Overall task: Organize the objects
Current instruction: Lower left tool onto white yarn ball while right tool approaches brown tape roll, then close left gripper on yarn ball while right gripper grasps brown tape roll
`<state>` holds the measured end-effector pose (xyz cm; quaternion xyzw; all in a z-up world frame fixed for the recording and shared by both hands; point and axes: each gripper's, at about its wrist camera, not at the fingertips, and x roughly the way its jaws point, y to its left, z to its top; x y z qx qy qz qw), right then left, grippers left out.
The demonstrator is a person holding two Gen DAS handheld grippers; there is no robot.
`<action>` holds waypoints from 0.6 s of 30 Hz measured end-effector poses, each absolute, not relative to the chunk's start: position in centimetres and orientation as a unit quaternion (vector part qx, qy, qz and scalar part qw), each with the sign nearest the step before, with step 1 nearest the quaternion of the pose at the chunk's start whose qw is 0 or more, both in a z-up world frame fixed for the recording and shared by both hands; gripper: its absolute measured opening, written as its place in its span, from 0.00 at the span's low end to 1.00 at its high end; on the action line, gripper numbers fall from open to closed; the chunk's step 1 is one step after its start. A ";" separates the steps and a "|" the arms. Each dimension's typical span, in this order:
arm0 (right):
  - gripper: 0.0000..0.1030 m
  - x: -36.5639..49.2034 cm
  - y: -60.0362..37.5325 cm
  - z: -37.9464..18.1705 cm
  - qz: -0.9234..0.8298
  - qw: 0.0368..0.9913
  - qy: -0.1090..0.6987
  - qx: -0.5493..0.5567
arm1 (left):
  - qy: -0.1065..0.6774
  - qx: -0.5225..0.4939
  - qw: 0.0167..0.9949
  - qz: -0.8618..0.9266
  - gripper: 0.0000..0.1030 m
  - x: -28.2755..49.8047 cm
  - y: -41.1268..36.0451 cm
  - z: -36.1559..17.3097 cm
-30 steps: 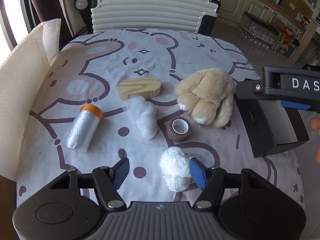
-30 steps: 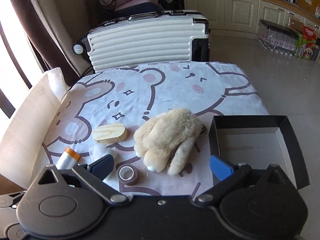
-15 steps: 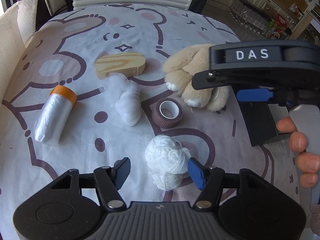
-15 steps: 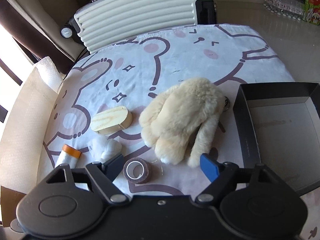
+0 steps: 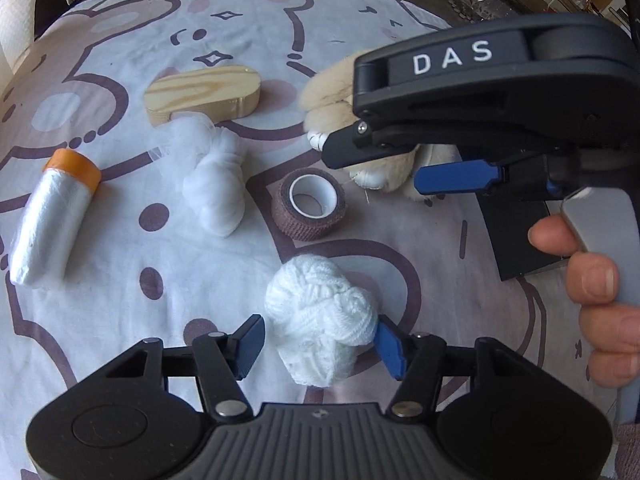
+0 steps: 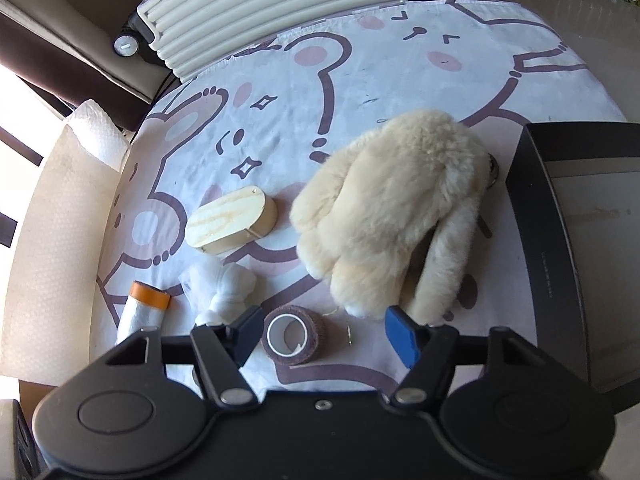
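My left gripper (image 5: 320,340) is open with a white yarn ball (image 5: 322,316) between its fingers, on the cartoon-print cloth. My right gripper (image 6: 322,330) is open, low over a brown tape roll (image 6: 294,334) and the near paws of a cream plush rabbit (image 6: 392,208). In the left wrist view the right gripper's body covers most of the rabbit (image 5: 332,96), and the tape roll (image 5: 308,204) lies just beyond the yarn ball. A black open box (image 6: 576,240) stands to the rabbit's right.
A wooden oval block (image 5: 204,94), a knotted white cloth (image 5: 216,176) and an orange-capped plastic roll (image 5: 52,216) lie on the left half. A cream ribbed suitcase (image 6: 272,8) stands behind the table. White foam padding (image 6: 60,208) lines the left edge.
Both grippers moved forward and down toward the table. The yarn ball now sits deeper between my left fingers; my right gripper came closer over the tape roll and rabbit.
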<state>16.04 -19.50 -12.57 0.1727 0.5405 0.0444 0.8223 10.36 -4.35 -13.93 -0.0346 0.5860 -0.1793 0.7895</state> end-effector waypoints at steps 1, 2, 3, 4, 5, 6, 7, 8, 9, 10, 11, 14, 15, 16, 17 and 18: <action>0.67 16.1 -19.5 -12.7 0.045 0.821 0.542 0.174 | 0.589 -0.038 0.787 -0.181 0.54 10.5 -4.4 -14.1; 0.66 16.1 -19.5 -12.8 0.047 0.819 0.544 0.175 | 0.592 -0.042 0.784 -0.181 0.51 10.6 -4.3 -14.3; 0.66 16.2 -19.5 -12.9 0.047 0.818 0.545 0.175 | 0.594 -0.045 0.783 -0.180 0.49 10.7 -4.3 -14.4; 0.66 16.2 -19.5 -13.1 0.047 0.817 0.547 0.175 | 0.595 -0.049 0.782 -0.179 0.48 10.9 -4.1 -14.5; 0.66 16.3 -19.5 -13.1 0.047 0.817 0.548 0.174 | 0.595 -0.053 0.782 -0.179 0.46 11.0 -3.9 -14.5; 0.66 16.3 -19.4 -13.2 0.048 0.816 0.549 0.174 | 0.594 -0.057 0.782 -0.178 0.44 11.1 -3.7 -14.5; 0.66 16.4 -19.4 -13.3 0.048 0.816 0.549 0.174 | 0.594 -0.059 0.782 -0.178 0.43 11.2 -3.5 -14.4; 0.66 16.5 -19.3 -13.4 0.050 0.815 0.550 0.175 | 0.593 -0.059 0.783 -0.177 0.42 11.2 -3.3 -14.4; 0.66 16.5 -19.2 -13.5 0.051 0.814 0.551 0.176 | 0.592 -0.056 0.785 -0.176 0.42 11.2 -3.2 -14.2; 0.66 16.6 -19.1 -13.6 0.054 0.813 0.552 0.176 | 0.591 -0.051 0.787 -0.172 0.42 11.2 -2.9 -14.0; 0.66 16.7 -18.9 -13.7 0.056 0.813 0.553 0.175 | 0.589 -0.048 0.789 -0.168 0.42 11.1 -2.7 -13.8; 0.66 17.0 -18.0 -14.1 0.062 0.810 0.557 0.171 | 0.590 -0.046 0.791 -0.154 0.41 11.2 -1.7 -13.7; 0.66 17.1 -17.7 -14.2 0.064 0.809 0.559 0.169 | 0.590 -0.045 0.792 -0.147 0.41 11.2 -1.2 -13.7; 0.66 17.2 -17.3 -14.3 0.066 0.808 0.561 0.167 | 0.591 -0.044 0.793 -0.140 0.41 11.3 -0.8 -13.7; 0.66 17.3 -17.0 -14.5 0.067 0.808 0.562 0.163 | 0.591 -0.045 0.794 -0.133 0.41 11.3 -0.3 -13.7; 0.66 17.3 -16.6 -14.6 0.068 0.807 0.565 0.158 | 0.592 -0.048 0.795 -0.127 0.41 11.3 0.2 -13.8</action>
